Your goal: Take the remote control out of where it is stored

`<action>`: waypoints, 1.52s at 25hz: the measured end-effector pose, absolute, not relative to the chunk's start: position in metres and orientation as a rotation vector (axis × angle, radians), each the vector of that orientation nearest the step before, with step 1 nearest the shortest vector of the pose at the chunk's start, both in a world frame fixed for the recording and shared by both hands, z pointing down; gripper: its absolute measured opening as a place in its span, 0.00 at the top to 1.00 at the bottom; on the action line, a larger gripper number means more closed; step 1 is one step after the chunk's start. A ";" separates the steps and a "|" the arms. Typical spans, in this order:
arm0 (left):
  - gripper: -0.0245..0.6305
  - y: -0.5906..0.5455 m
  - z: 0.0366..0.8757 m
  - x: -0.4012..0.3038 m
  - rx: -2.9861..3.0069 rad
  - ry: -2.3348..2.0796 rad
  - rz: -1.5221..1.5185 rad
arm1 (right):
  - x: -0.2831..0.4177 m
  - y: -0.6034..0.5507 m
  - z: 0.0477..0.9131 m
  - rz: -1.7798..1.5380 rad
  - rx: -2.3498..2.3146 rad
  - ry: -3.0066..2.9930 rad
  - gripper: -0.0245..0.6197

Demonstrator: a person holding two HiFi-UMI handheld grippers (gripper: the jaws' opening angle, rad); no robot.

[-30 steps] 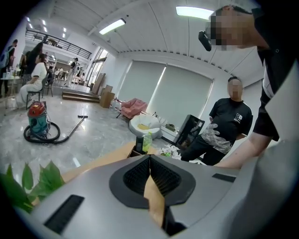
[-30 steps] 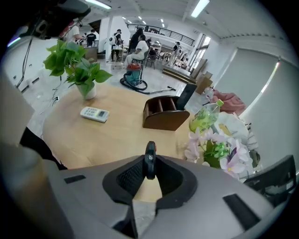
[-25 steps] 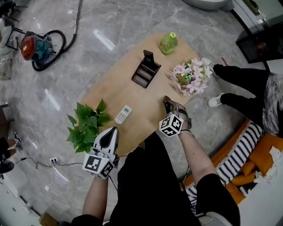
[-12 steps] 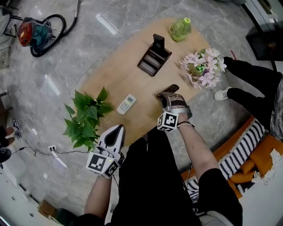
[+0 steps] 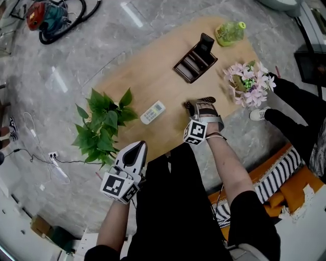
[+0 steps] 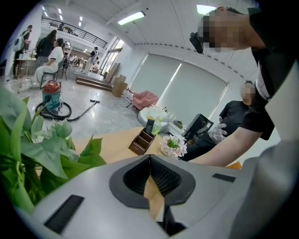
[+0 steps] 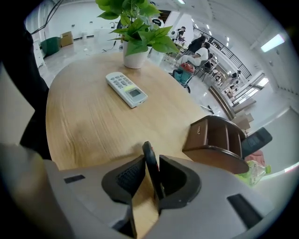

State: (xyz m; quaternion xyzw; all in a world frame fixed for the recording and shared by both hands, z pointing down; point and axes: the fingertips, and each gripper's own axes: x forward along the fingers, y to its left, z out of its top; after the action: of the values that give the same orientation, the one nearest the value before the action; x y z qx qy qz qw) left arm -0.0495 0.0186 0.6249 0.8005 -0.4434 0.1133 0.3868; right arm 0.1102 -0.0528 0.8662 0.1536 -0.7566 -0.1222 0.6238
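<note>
A black remote control stands on edge between the pads of my right gripper, which is shut on it. Its jaws have just been opening slightly with the remote still between them. In the head view the right gripper points steeply down at the wooden table near its front edge, and the black remote sticks out at its tip. The brown holder stands farther back with another dark device upright in it. My left gripper hangs shut and holds nothing, off the table beside the plant.
A white remote lies mid-table. A leafy potted plant stands at the left end, pink flowers and a green bottle at the right. A seated person's legs are beside the table. A vacuum cleaner sits on the floor.
My right gripper has come down toward the table's front edge with the black remote and rolled. The left gripper has sunk a little beside the plant.
</note>
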 end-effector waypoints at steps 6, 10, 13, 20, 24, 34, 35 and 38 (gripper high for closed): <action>0.95 0.028 0.631 -0.064 2.003 -1.151 0.282 | 0.102 -0.054 0.878 -0.226 0.308 -1.738 0.84; 0.95 0.030 0.633 -0.072 2.011 -1.152 0.294 | 0.098 -0.053 0.879 -0.181 0.327 -1.744 0.83; 0.95 0.027 0.628 -0.071 2.030 -1.147 0.283 | 0.097 -0.050 0.873 -0.153 0.349 -1.756 0.82; 0.95 0.021 0.606 -0.063 2.100 -1.120 0.251 | 0.092 -0.045 0.835 -0.122 0.441 -1.802 0.81; 0.95 0.019 0.582 -0.063 2.159 -1.103 0.242 | 0.090 -0.050 0.789 -0.096 0.586 -1.849 0.81; 0.95 -0.005 0.471 -0.077 2.376 -1.146 0.141 | 0.096 -0.060 0.599 0.190 1.171 -2.044 0.81; 0.95 -0.007 0.460 -0.079 2.391 -1.153 0.129 | 0.095 -0.058 0.578 0.188 1.209 -2.062 0.81; 0.95 -0.011 0.428 -0.080 2.433 -1.167 0.081 | 0.094 -0.054 0.513 0.185 1.332 -2.127 0.81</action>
State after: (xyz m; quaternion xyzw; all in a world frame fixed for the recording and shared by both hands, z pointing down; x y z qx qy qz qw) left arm -0.0804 -0.0109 0.4276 0.8793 -0.4219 0.0292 0.2190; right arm 0.0941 -0.0540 0.5125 0.5037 -0.8042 0.0699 0.3076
